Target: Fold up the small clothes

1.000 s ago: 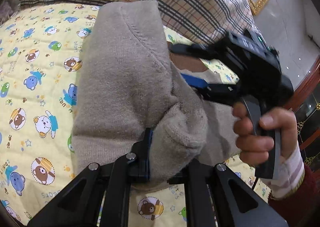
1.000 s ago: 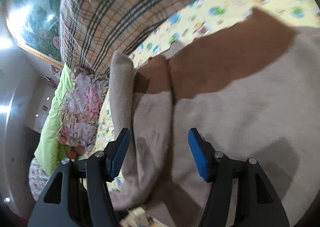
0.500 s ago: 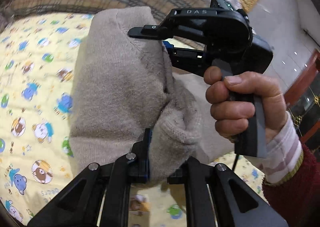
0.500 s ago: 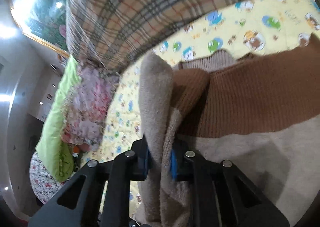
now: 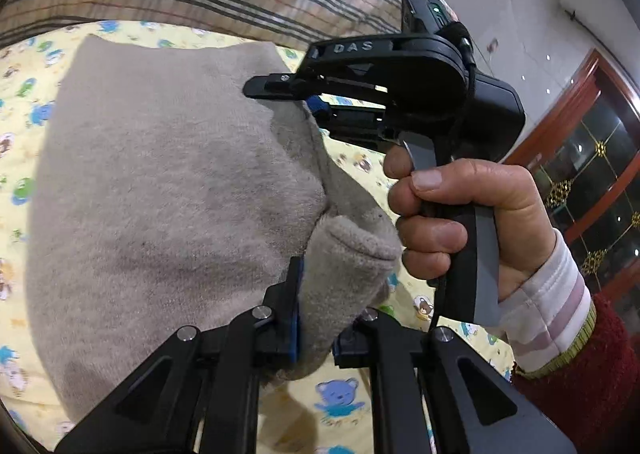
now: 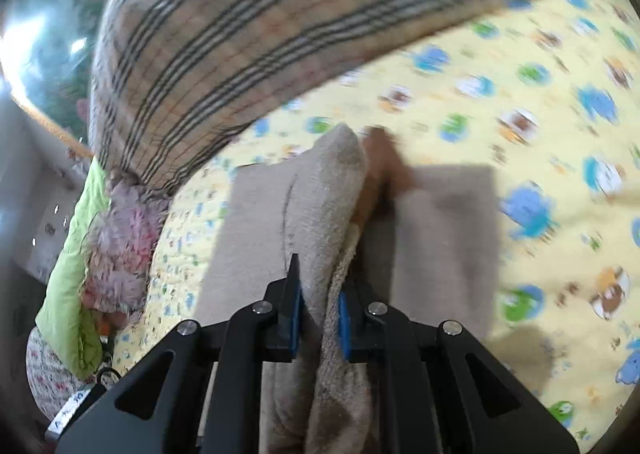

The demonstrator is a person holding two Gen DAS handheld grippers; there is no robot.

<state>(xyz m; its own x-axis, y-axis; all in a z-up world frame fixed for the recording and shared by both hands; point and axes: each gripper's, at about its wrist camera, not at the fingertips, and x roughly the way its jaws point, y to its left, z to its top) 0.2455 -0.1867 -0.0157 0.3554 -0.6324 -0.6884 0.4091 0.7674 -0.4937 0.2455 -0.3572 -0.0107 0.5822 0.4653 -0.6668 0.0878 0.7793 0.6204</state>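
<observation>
I have both the left gripper (image 5: 316, 318) and right gripper (image 6: 318, 314) clamped on folds of the beige sweater (image 5: 168, 193), lifted over the bear-print sheet (image 5: 336, 406).

There is 1 beige sweater (image 5: 168, 189), which also shows in the right wrist view at 6 o'clock. 2 grippers are in view: the left gripper (image 5: 316, 318) at 6 o'clock of its own camera, and the right gripper (image 5: 308, 101) at about 1 o'clock there, each with 2 fingers. 1 hand (image 5: 460, 213) shows at 3 o'clock, with 1 striped cuff (image 5: 548, 318) and 1 red sleeve (image 5: 592, 382). Underneath lies 1 yellow bear-print quilt (image 6: 520, 101), with 1 plaid blanket (image 6: 248, 25) at 12 o'clock and 1 green pillow (image 6: 68, 286) at 8 o'clock.
</observation>
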